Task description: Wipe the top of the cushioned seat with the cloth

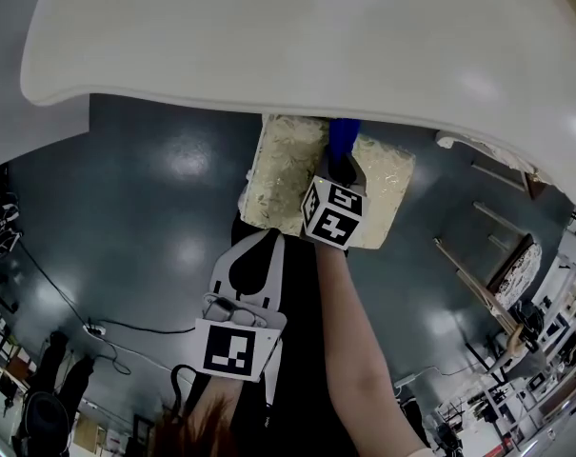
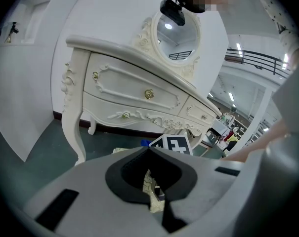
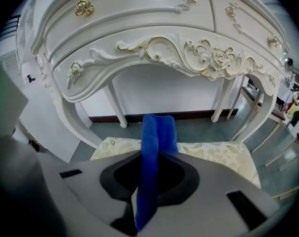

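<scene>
Our right tongs point(image 1: 339, 160) grip a folded blue cloth point(image 1: 344, 133) over the cream floral cushioned seat point(image 1: 280, 174) at twelve o'clock. Our left tongs point(image 1: 265, 246), at seven o'clock, are clenched empty. We risk bumping the white dressing table point(image 1: 268, 36) overhanging it.

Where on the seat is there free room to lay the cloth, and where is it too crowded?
The seat is bare on its left part, between its left edge and the right gripper, and on its right part, beyond the cloth. The far edge looks tight: the table overhangs it.
</scene>
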Demonstrator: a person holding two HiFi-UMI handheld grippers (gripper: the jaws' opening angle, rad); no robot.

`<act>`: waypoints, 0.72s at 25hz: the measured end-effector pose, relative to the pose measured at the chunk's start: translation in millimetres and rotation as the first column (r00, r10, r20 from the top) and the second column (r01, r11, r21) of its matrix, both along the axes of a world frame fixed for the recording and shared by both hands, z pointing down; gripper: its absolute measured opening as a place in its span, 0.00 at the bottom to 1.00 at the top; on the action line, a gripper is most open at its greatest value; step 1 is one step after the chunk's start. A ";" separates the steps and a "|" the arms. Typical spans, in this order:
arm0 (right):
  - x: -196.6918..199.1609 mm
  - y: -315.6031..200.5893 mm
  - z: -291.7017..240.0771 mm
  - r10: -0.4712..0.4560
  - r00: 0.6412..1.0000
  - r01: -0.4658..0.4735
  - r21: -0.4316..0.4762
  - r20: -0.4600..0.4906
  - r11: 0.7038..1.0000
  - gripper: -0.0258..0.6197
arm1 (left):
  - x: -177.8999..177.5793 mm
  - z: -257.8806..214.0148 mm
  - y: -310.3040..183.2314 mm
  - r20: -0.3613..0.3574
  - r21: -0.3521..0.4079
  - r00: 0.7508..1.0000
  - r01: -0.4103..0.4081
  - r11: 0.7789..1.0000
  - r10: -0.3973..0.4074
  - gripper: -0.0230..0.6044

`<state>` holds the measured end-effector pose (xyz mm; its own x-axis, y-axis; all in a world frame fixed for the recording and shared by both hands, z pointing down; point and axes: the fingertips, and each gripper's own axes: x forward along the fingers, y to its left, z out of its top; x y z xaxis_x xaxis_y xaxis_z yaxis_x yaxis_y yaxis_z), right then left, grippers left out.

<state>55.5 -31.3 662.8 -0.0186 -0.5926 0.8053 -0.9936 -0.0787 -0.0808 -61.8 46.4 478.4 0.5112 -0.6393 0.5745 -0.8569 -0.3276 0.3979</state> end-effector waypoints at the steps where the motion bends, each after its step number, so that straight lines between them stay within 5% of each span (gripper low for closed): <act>1: -3.1 -0.7 0.3 -0.006 1.000 0.006 0.001 0.003 1.000 0.13 | -1.5 0.2 -0.2 0.002 0.001 1.000 0.002 1.000 -0.002 0.03; 18: -51.8 -12.0 -1.0 -0.068 0.997 0.068 0.007 0.030 0.998 0.13 | -35.8 -4.0 -10.5 0.021 0.006 0.997 0.068 0.998 -0.068 0.03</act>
<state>3.7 -43.3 661.9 -0.0828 -0.5940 0.8002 -0.9938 -0.0107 -0.1108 -97.6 35.8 474.4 0.4541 -0.6756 0.5808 -0.8855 -0.2703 0.3779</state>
